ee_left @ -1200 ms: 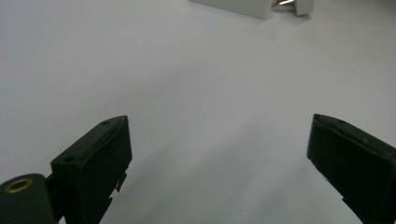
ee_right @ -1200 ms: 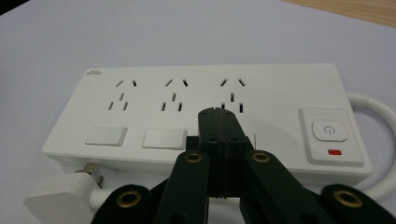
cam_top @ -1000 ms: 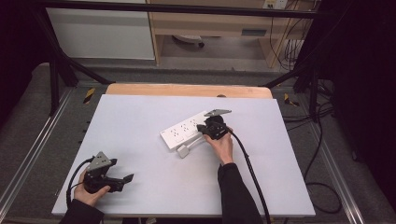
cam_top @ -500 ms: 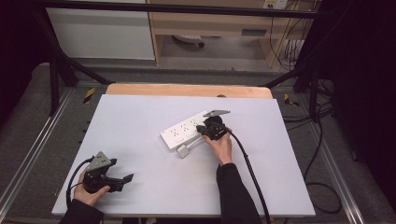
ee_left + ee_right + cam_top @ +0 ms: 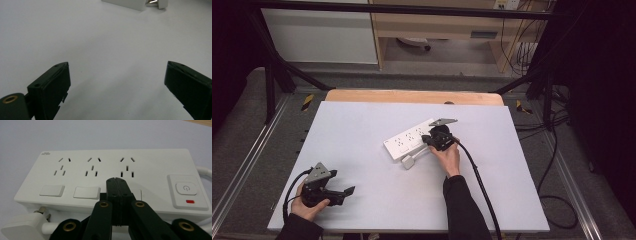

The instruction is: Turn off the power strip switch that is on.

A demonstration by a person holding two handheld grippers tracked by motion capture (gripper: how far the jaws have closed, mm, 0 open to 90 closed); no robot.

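One white power strip (image 5: 409,140) lies slantwise near the middle of the pale tabletop (image 5: 362,120), and one white plug (image 5: 408,161) rests on the surface just beside its near long edge, metal prongs turned toward the strip. In the right gripper view the strip (image 5: 112,167) shows three socket groups in a row, three flat rocker switches below them, the third partly hidden behind the jaws, and one power button (image 5: 186,188) with a small red mark under it at the strip's right end. A white cord leaves that end.

Two hand-held grippers are in play. The right hand-held gripper (image 5: 433,139) sits at the strip's right end, held by the right hand (image 5: 448,156), with its black cable (image 5: 482,185) trailing back toward the near edge. Its jaws are pressed flat together with nothing between them, their tip over the front row of switches (image 5: 116,180); whether it touches the strip I cannot tell.

The left hand-held gripper (image 5: 349,190) is held low at the near left corner, well apart from the strip, its jaws spread wide over bare tabletop (image 5: 117,75).

Beyond the far edge runs one wooden strip (image 5: 412,96), with dark frame bars and loose cables on the floor (image 5: 557,150) to the right.
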